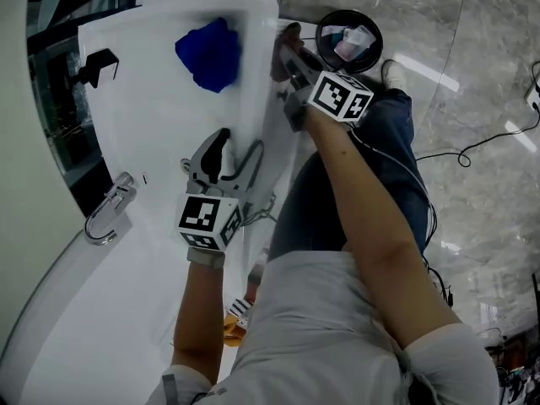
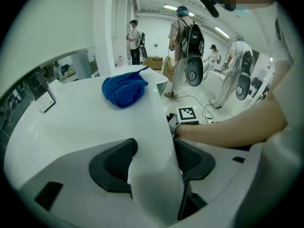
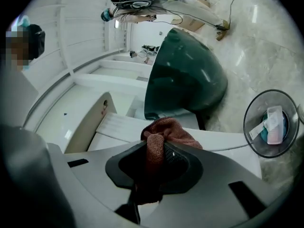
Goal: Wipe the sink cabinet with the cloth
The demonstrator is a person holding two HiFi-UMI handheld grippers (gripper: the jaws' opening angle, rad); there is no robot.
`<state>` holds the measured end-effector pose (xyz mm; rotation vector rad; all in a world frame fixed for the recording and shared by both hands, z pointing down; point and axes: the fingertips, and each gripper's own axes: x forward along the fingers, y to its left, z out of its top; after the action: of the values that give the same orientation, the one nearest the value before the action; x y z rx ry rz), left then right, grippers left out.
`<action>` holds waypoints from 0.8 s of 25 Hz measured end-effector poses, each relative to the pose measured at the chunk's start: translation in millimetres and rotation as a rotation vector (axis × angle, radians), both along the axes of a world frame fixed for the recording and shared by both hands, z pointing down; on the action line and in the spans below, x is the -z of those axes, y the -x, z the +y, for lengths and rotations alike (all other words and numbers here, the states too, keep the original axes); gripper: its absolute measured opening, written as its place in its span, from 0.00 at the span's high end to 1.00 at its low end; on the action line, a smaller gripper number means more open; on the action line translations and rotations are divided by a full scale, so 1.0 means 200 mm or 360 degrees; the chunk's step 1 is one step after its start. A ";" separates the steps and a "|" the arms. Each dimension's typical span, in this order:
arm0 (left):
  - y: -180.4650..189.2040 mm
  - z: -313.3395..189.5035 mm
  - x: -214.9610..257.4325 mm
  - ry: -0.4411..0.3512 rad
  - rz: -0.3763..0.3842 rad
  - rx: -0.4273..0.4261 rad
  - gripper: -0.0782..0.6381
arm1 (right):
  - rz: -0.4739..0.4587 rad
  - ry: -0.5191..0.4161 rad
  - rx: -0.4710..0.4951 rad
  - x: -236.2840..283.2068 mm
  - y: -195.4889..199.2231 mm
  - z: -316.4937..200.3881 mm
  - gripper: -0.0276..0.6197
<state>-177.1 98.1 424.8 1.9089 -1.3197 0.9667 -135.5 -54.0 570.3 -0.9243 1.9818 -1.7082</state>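
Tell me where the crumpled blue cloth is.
In the head view, the crumpled blue cloth lies top centre on the white countertop, between the small black stand and the right tongs.

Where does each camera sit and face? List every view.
Head view: on the person's head, looking down at the white sink counter; both forearms show.
Left gripper view: on the left gripper, facing the crumpled blue cloth; open jaws, right forearm show.
Right gripper view: on the right gripper, facing across the marble floor; jaws pinch a reddish-brown cloth.
Shared: head and right gripper views show the round black waste bin.
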 end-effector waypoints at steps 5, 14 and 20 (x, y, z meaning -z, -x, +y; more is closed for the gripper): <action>0.01 -0.01 0.00 -0.0043 0.0017 0.0031 0.52 | 0.0142 0.0156 -0.0071 -0.22 -0.02 -0.01 0.84; 0.01 -0.02 -0.03 -0.0015 0.0107 0.0076 0.48 | 0.0342 0.0357 -0.0017 -0.55 -0.02 0.00 0.84; 0.01 -0.03 -0.04 -0.0039 0.0106 0.0083 0.47 | 0.0484 0.0474 0.0030 -0.71 -0.02 0.06 0.84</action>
<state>-179.6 92.6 432.0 1.8987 -1.3417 0.8576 -131.2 -41.7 712.4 -1.3412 1.9486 -2.0110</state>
